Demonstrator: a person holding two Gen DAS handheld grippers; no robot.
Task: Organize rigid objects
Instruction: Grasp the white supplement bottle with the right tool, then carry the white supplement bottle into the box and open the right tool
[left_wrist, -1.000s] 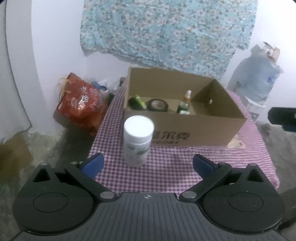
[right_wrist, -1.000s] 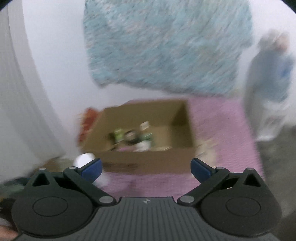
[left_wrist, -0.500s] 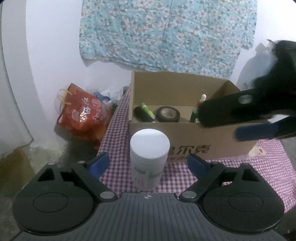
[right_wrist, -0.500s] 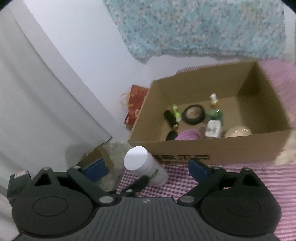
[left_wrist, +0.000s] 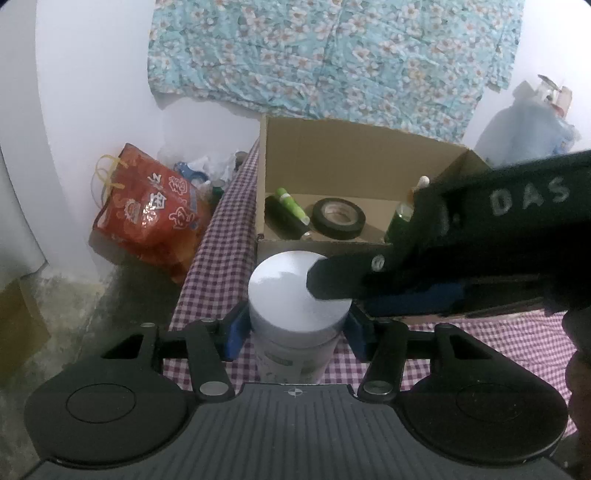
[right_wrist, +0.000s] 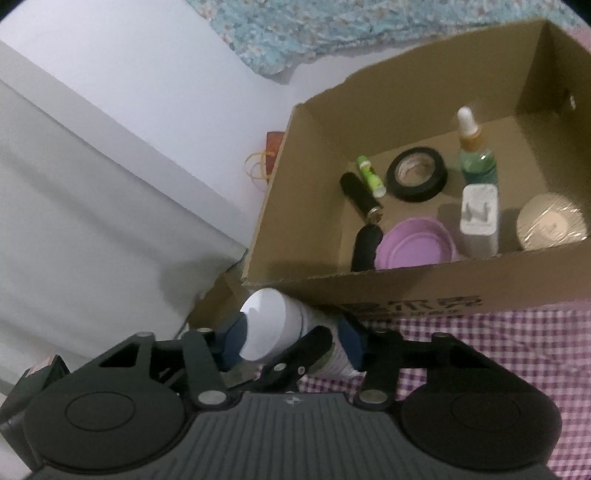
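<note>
Grippers meet on the white jar

Red gift bag (left_wrist: 147, 210) sits on the floor at far left, beside the checkered desk (left_wrist: 218, 254). White-lidded jar (left_wrist: 295, 314) stands on the desk just before the cardboard box (left_wrist: 354, 155). Left gripper (left_wrist: 295, 328) has just been closing, its blue fingers (left_wrist: 236, 332) touching the jar's sides. Right gripper (right_wrist: 291, 343), also closing, flanks the same jar; whether its fingers (right_wrist: 351, 339) press I cannot tell. Tape roll (right_wrist: 417, 173) and dropper bottle (right_wrist: 474, 155) lie inside the box.
</note>
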